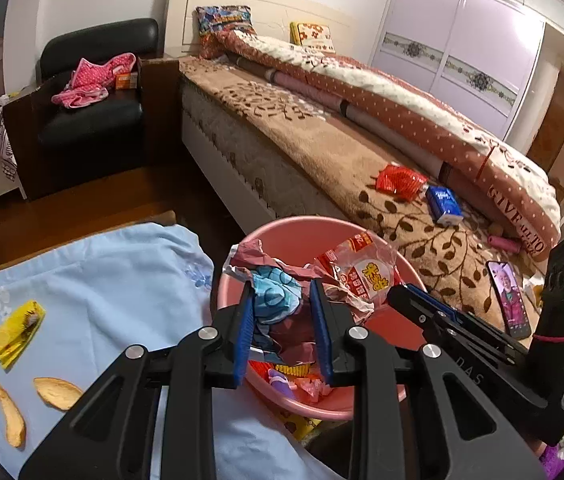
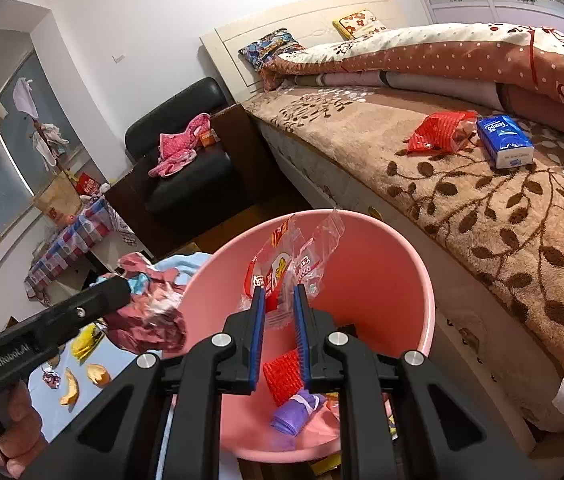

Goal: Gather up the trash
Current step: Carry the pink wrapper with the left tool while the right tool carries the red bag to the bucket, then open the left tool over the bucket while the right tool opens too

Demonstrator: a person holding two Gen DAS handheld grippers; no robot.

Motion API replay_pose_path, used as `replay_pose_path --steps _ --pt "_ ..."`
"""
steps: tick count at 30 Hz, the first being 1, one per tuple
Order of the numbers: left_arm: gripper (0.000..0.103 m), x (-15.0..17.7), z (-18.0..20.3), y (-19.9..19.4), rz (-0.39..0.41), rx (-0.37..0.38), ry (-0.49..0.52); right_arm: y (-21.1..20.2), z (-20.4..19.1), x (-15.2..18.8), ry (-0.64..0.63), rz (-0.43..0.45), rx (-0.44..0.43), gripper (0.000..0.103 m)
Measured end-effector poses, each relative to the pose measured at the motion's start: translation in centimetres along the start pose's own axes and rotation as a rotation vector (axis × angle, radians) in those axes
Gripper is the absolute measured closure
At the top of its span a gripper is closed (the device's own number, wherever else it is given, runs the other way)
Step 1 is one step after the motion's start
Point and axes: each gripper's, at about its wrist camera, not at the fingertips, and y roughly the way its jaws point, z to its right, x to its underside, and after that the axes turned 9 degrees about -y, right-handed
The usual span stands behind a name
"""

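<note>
Left gripper (image 1: 282, 300): jaws clenched on a crumpled pink-and-blue wrapper (image 1: 278, 300), held over the near rim of the pink bin (image 1: 282, 236).
Right gripper (image 2: 278, 304): jaws clamped on a clear plastic wrapper with red and yellow print (image 2: 282, 264), held above the bin's mouth.
Pink bin: stands between the blue-covered table (image 1: 102, 272) and the side of the bed (image 1: 322, 152); a red ribbed wrapper (image 2: 282, 376), a purple wrapper (image 2: 294, 412) and other scraps lie at its bottom.
Table: a yellow wrapper (image 1: 16, 332) near its left edge; two pieces of orange peel (image 1: 56, 392) toward its near edge.
Bed: a red crumpled bag (image 1: 400, 182) and a blue tissue pack (image 1: 444, 204) lie just beside each other on the brown leaf-patterned blanket; a phone (image 1: 508, 300) with a lit screen sits nearer the bed's near edge.
Person: a hand (image 2: 14, 436) grips the left gripper's handle, seen in the right wrist view.
</note>
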Motion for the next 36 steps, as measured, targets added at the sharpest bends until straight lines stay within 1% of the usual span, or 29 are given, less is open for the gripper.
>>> replay_pose_path --steps 7,18,20,21,22,23,25,31,33,36 --pt "0.076 0.5 0.3 1.7 -0.036 -0.005 0.011 1.2 0.1 0.4 -0.004 -0.031 -0.001 0.089" --pt "0.076 0.5 0.9 2.6 -0.055 0.014 0.020 1.5 0.4 0.3 0.000 -0.035 0.011 0.086" --pt "0.076 0.6 1.0 2.5 -0.052 0.018 0.021 1.4 0.3 0.4 0.003 -0.035 0.012 0.084" --pt "0.075 0.6 1.0 2.5 -0.054 0.023 0.020 1.4 0.4 0.4 0.004 -0.035 0.009 0.083" --pt "0.074 0.7 1.0 2.4 -0.054 0.025 0.019 1.3 0.4 0.4 0.004 -0.037 0.008 0.079" --pt "0.073 0.7 0.8 2.3 -0.053 0.028 0.018 1.3 0.3 0.4 0.008 -0.040 0.007 0.070" --pt "0.072 0.7 0.8 2.1 -0.055 0.029 0.017 1.1 0.4 0.5 0.017 -0.029 0.006 0.058" --pt "0.068 0.8 0.4 1.5 -0.055 0.020 0.009 0.6 0.3 0.4 0.020 -0.021 -0.001 0.054" --pt "0.062 0.8 0.2 1.1 -0.050 0.019 0.000 0.3 0.2 0.4 0.022 -0.017 -0.003 0.053" --pt "0.059 0.8 -0.3 0.5 -0.043 0.018 -0.017 -0.2 0.0 0.4 0.021 -0.006 -0.006 0.052"
